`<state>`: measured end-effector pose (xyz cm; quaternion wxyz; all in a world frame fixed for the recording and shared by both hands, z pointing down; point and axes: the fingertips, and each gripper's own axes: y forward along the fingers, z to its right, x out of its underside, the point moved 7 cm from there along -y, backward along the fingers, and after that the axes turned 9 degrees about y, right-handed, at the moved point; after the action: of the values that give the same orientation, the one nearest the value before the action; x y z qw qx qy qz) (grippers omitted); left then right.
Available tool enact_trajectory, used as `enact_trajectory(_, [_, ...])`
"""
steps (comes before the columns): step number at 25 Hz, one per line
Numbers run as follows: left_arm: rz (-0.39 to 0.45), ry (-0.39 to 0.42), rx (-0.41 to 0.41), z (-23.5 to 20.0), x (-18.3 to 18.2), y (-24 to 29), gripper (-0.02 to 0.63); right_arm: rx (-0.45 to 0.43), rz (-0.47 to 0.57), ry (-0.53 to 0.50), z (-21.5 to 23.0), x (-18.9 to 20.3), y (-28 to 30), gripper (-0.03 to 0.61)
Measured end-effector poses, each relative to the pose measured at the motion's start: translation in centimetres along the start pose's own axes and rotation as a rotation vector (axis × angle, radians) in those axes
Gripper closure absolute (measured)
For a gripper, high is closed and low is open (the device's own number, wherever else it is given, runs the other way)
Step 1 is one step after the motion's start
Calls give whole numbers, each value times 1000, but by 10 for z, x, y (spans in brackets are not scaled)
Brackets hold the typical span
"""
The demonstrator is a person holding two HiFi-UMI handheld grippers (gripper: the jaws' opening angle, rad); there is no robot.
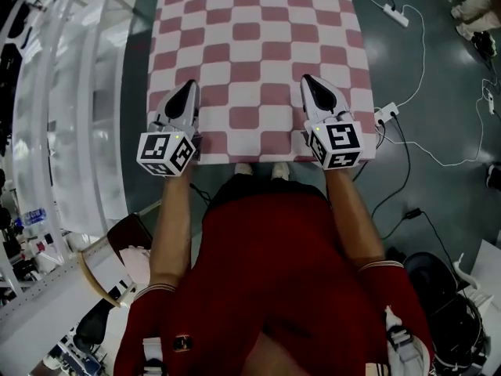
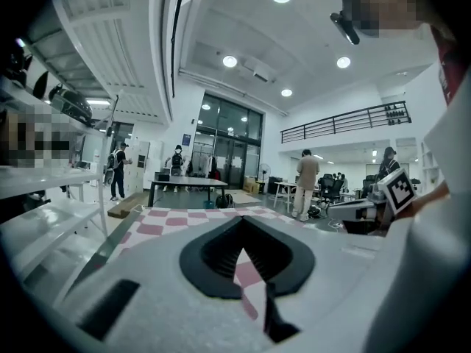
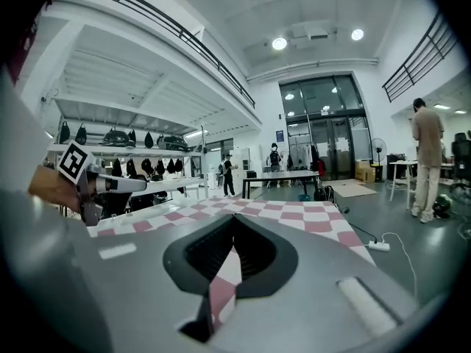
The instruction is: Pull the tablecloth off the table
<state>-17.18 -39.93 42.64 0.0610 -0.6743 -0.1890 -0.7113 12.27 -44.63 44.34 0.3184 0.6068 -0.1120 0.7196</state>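
Observation:
A red-and-white checked tablecloth (image 1: 258, 61) covers the table in front of me. My left gripper (image 1: 188, 88) lies over the cloth's near left part, and my right gripper (image 1: 310, 83) over its near right part. In the left gripper view the left gripper (image 2: 243, 230) is shut, with a fold of the cloth (image 2: 199, 215) pinched between its jaws. The right gripper view shows the right gripper (image 3: 234, 230) shut the same way on a fold of the cloth (image 3: 294, 215). The other gripper's marker cube shows at the side of each gripper view.
White shelving (image 1: 63, 92) runs along the table's left side. A power strip (image 1: 395, 16) and a socket block (image 1: 386, 114) with white cables lie on the floor to the right. People (image 2: 307, 182) stand by a far table (image 2: 184, 184) in the hall.

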Motion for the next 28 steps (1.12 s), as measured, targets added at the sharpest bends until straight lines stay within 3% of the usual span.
enact_trajectory(10, [-159, -55, -19, -49, 27, 53, 543, 100, -141, 27, 24, 15, 52, 485])
enact_trajectory(17, [-301, -83, -27, -68, 58, 82, 438, 167, -277, 53, 46, 39, 79, 366])
enact_trajectory(28, [-528, -88, -12, -82, 100, 110, 336, 271, -435, 102, 81, 71, 103, 270])
